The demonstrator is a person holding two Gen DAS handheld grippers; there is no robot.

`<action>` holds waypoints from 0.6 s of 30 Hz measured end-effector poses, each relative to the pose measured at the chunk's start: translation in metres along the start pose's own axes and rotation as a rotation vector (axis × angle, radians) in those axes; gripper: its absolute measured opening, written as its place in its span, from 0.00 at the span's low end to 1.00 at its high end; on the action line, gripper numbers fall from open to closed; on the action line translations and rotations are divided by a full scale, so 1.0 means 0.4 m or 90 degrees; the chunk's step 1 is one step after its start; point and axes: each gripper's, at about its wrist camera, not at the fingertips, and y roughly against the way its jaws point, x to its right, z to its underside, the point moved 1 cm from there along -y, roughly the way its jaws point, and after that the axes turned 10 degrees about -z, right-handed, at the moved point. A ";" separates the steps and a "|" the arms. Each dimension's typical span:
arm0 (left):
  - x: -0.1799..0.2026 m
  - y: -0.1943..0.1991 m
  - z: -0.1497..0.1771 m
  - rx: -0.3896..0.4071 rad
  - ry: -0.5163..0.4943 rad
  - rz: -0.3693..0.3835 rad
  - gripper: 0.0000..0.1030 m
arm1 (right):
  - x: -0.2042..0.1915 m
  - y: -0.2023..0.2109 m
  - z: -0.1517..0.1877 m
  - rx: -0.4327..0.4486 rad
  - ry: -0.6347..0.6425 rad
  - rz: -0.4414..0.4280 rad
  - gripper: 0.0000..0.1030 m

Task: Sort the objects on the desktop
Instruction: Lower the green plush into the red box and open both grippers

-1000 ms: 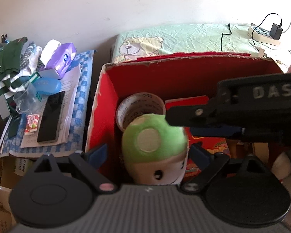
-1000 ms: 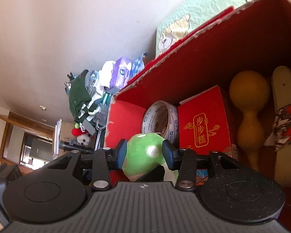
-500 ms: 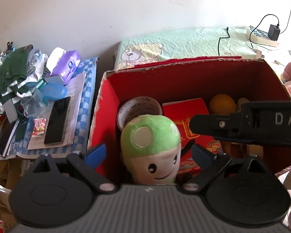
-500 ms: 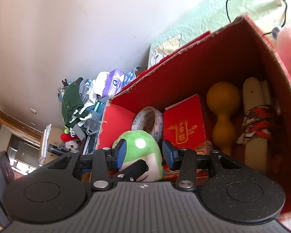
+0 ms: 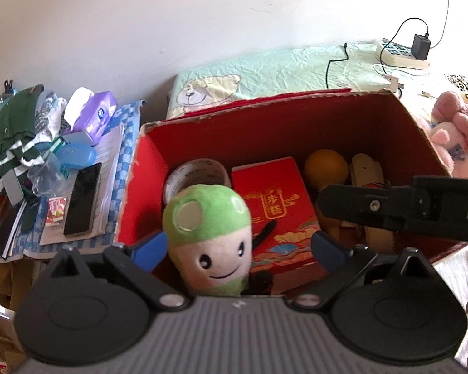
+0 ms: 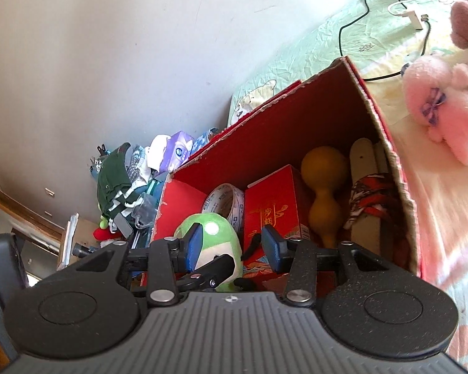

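hovering over the red box [image 5: 146, 168], my left gripper [image 5: 238, 246] is spread apart around the mushroom toy [image 5: 210, 233] at the box's left end, not gripping it. beside the toy sit a tape roll [image 5: 196, 171] and a red packet [image 5: 274, 205]. my right gripper [image 6: 232, 246] is also apart, empty. next i'd judge: fetch the pink plush [image 6: 443, 115] right of the box.

Mushroom plush [image 5: 209, 233] upright in red box [image 5: 296, 124]

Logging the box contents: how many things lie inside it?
5: green plush front-left, tape roll behind it, red carton centre, yellow gourd, wrapped pale bundle right. More may hide underneath.
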 end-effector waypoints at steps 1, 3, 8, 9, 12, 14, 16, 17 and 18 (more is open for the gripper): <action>0.005 0.003 0.001 0.001 -0.002 0.000 0.96 | 0.001 0.005 0.002 0.003 -0.001 -0.001 0.45; 0.015 0.007 0.004 0.002 -0.006 0.001 0.96 | 0.000 0.014 0.006 0.008 0.002 -0.007 0.44; 0.030 0.010 0.010 -0.002 -0.012 0.005 0.96 | -0.001 0.030 0.014 0.016 0.015 -0.017 0.42; 0.032 0.011 0.010 -0.003 -0.013 0.006 0.96 | -0.001 0.033 0.016 0.019 0.016 -0.018 0.42; 0.040 0.011 0.013 -0.006 -0.014 0.008 0.96 | 0.003 0.045 0.020 0.023 0.017 -0.025 0.41; 0.044 0.010 0.016 -0.010 -0.014 0.011 0.96 | 0.005 0.049 0.020 0.025 0.017 -0.030 0.39; 0.045 0.008 0.017 -0.011 -0.010 0.011 0.96 | 0.007 0.051 0.020 0.026 0.013 -0.036 0.39; 0.044 0.006 0.017 -0.013 -0.007 0.013 0.96 | 0.008 0.053 0.020 0.027 0.014 -0.039 0.39; 0.044 0.004 0.017 -0.014 -0.005 0.015 0.96 | 0.007 0.054 0.021 0.027 0.016 -0.040 0.39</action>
